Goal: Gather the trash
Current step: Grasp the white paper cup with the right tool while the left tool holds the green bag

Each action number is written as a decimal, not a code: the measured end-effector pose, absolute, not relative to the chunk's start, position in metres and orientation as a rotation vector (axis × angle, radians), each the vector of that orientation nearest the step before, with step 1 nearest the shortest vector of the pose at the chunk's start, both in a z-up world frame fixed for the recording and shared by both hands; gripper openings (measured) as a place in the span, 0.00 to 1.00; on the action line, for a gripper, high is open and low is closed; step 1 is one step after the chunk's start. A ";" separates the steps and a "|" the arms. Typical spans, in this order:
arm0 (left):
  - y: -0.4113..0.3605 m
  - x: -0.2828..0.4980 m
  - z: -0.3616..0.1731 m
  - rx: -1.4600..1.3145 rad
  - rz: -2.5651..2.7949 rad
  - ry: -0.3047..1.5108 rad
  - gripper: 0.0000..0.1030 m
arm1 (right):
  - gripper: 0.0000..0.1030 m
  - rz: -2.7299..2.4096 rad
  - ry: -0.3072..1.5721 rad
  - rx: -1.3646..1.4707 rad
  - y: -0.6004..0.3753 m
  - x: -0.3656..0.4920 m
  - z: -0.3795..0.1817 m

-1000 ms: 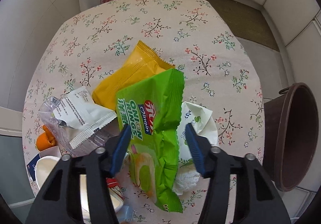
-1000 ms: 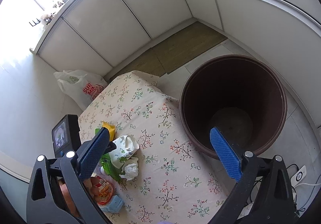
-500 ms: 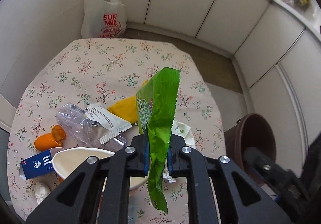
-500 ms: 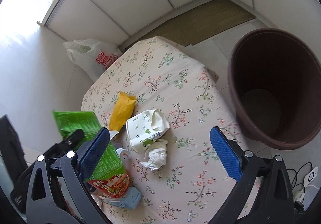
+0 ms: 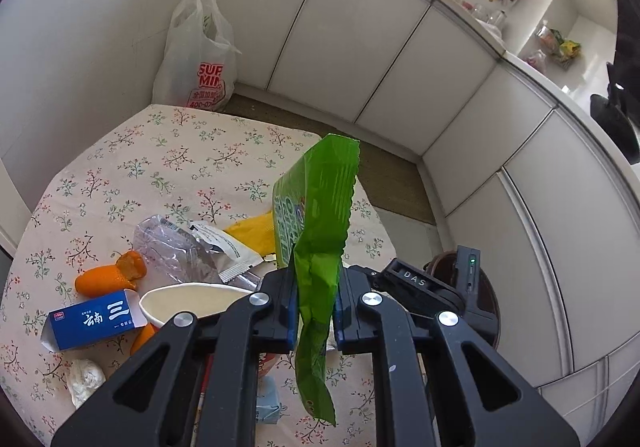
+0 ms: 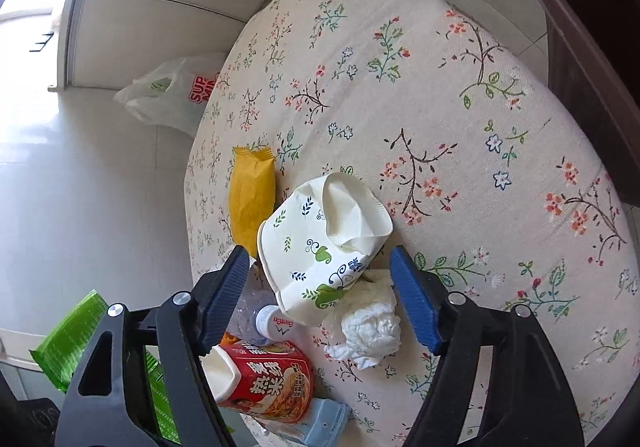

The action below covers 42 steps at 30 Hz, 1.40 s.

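My left gripper is shut on a green snack bag, which hangs above the floral table; the bag's edge also shows in the right wrist view. My right gripper is low over the table and its jaws are closing. A crushed paper cup with leaf prints lies between them, and the pads stand just clear of its sides. A crumpled tissue lies against the cup. A yellow packet lies to the cup's left.
A brown bin stands off the table's right edge. On the table are a red noodle cup, a blue box, orange peel and a clear wrapper. A white shopping bag sits on the floor behind.
The left gripper shut on the green bag and lifted it off the table. The right gripper came from above the bin down to the paper cup, and its jaws have narrowed.
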<state>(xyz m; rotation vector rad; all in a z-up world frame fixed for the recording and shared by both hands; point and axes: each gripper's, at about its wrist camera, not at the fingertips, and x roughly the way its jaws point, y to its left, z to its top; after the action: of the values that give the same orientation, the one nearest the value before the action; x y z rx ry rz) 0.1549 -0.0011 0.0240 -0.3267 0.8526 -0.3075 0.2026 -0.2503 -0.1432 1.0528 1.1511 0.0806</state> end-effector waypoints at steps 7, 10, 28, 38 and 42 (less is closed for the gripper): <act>0.001 0.158 0.013 -0.345 -0.313 0.891 0.12 | 0.45 0.121 1.183 1.073 -0.233 0.208 -0.155; 0.000 0.159 0.009 -0.329 -0.292 0.898 0.12 | 0.24 0.107 1.219 1.048 -0.226 0.211 -0.163; 0.007 0.157 0.012 -0.328 -0.226 0.863 0.12 | 0.19 0.083 0.985 0.555 -0.189 0.204 -0.077; 0.012 0.151 0.038 -0.329 -0.225 0.748 0.12 | 0.19 0.034 0.799 0.429 -0.203 0.183 -0.027; 0.005 0.152 0.039 -0.323 -0.232 0.740 0.12 | 0.19 0.021 0.744 0.401 -0.207 0.175 -0.009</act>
<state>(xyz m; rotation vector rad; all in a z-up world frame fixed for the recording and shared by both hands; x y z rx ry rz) 0.1518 0.0054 0.0391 -0.3233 0.7398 -0.2317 0.1746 -0.2073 -0.0093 0.4013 0.7438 0.0215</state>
